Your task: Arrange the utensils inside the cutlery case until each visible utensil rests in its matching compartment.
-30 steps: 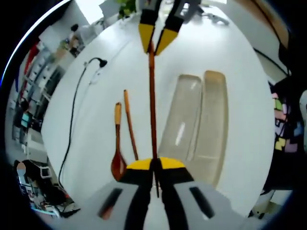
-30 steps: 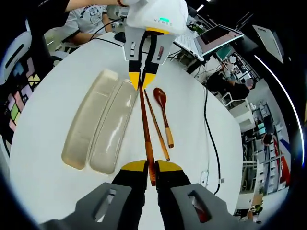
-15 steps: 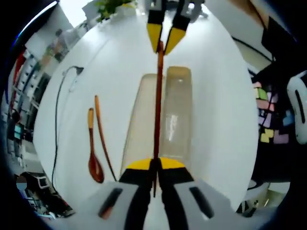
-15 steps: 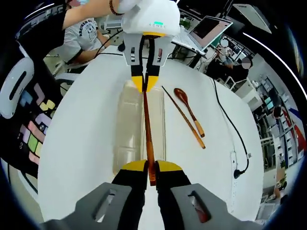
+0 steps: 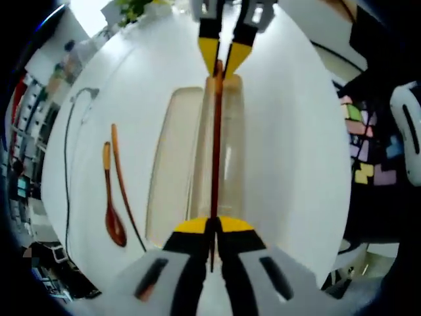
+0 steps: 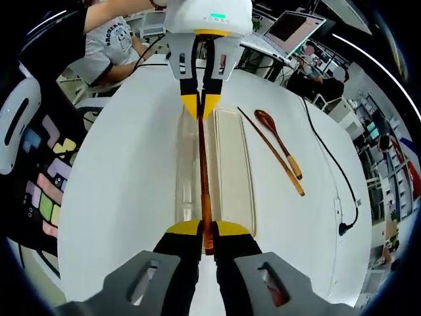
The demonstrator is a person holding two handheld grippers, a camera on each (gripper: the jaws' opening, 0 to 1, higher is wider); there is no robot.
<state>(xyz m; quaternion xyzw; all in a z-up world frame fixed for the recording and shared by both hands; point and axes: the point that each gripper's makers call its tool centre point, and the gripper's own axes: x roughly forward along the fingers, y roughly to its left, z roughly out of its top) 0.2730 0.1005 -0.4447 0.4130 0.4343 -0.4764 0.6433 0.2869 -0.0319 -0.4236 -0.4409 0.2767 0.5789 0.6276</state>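
Laptop (image 6: pixel 287 27) open beyond white table (image 6: pixel 118 171); black cable (image 6: pixel 332 164) trailing.

The 2 grippers are carrying the long brown chopstick (image 5: pixel 215 151) sideways; 1 second ago it was hanging over the bare table beside the clear cutlery case (image 5: pixel 172 158); half a second ago it was over the line between the 2 trays; now it is hanging over 1 tray, the one farther from the wooden spoon (image 5: pixel 110 204); the left gripper (image 5: pixel 212 227) and the right gripper (image 6: pixel 207 230) are each keeping 1 end pinched.
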